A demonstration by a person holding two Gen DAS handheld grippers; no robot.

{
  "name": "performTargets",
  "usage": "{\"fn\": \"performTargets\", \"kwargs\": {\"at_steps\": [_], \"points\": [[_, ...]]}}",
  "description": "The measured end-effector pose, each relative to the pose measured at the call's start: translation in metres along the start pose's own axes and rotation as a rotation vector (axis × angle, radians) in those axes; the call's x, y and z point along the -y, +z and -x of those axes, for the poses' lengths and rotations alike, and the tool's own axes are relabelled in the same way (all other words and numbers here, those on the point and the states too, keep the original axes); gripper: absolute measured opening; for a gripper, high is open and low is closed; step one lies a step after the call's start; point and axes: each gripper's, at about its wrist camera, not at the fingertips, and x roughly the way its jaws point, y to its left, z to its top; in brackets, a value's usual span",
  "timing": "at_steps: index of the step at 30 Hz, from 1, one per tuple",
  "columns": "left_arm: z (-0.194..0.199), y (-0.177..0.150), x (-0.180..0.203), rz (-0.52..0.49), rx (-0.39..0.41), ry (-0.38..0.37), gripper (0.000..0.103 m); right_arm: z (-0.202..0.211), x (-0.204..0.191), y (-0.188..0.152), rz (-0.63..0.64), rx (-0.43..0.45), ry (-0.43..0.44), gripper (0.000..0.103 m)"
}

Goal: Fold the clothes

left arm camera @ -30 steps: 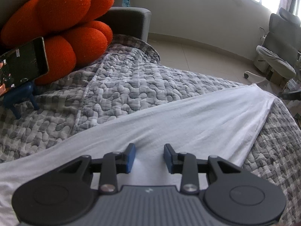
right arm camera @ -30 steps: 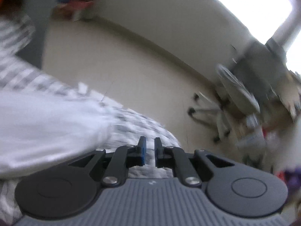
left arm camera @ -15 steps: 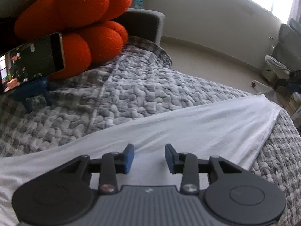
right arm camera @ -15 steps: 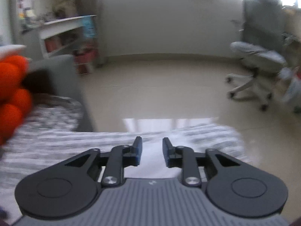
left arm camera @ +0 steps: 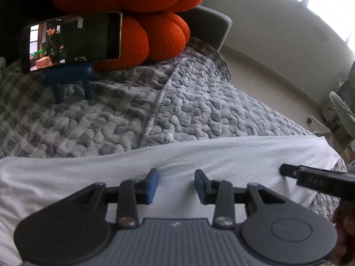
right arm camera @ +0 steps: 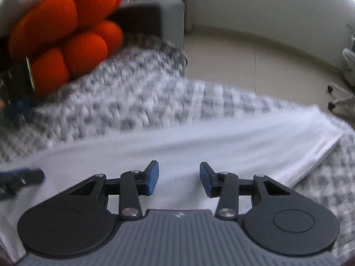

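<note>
A white garment point(left arm camera: 199, 155), folded into a long band, is laid flat on the grey quilted bedspread point(left arm camera: 133, 115), its long axis running across both views. The left gripper point(left arm camera: 176, 185) is held spread above it, empty. The right gripper point(right arm camera: 179, 178) is opening over the cloth, nothing between its jaws.

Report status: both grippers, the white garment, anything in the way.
Left gripper open, empty, over white garment. Right gripper opening, nothing between jaws. Garment lies long and flat on quilt. Phone on stand well clear.
</note>
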Motion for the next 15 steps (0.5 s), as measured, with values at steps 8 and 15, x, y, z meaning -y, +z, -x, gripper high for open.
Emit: {"fn": "performTargets", "kwargs": {"at_steps": [8,15], "points": [[-0.002,-0.001,0.003,-0.022,0.009,0.012,0.039,-0.004,0.007,-0.001,0.079,0.008,0.007,0.066],[-0.007,0.004,-0.009,0.046,0.032,0.014,0.039,-0.012,0.021,0.001,0.030,0.035,0.054,0.074]]}}
